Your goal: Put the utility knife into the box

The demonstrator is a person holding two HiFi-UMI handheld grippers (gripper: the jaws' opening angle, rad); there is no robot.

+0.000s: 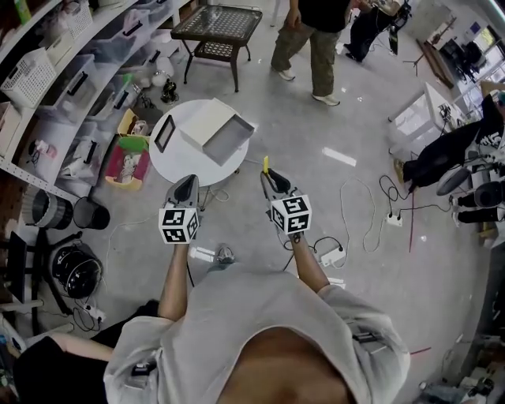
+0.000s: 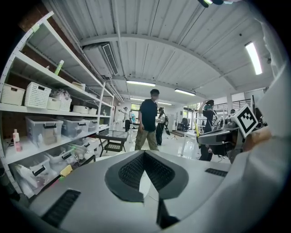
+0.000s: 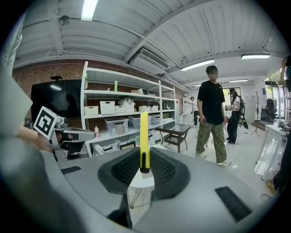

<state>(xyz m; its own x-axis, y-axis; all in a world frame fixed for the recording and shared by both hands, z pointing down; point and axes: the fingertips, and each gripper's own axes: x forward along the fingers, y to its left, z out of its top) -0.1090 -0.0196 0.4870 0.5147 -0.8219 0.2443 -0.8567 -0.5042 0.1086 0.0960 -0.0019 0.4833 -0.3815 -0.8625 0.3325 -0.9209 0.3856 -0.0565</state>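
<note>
Utility knife (image 3: 144, 141), slim yellow plastic body with a black end, is clamped upright between the pads of the right gripper (image 3: 144, 154). Its long end sticks up above the jaws.

White metal shelving (image 2: 68, 54), loaded with clear plastic bins and white baskets, runs along the left of both grippers. A person in a black top and olive trousers (image 1: 312, 39) is seen well ahead of the right gripper. A dark wicker-frame side table with a glass top (image 1: 217, 24) is placed far ahead, roughly in line with the left gripper (image 2: 144, 154).

A round white table (image 1: 170, 162) is set just ahead of both grippers, nearer the left one. An open white box with a grey tray (image 1: 227, 140) is laid on it, ahead of and between the two grippers. A flat black-framed panel (image 1: 164, 132) lies on the same table, beside the box, straight ahead of the left gripper.

Left gripper jaws are brought together at the tips, with nothing caught between them. Both grippers are held side by side, pointing slightly downward toward the round table. The knife is held clear of the box, short of the table edge, not yet in the tray.
</note>
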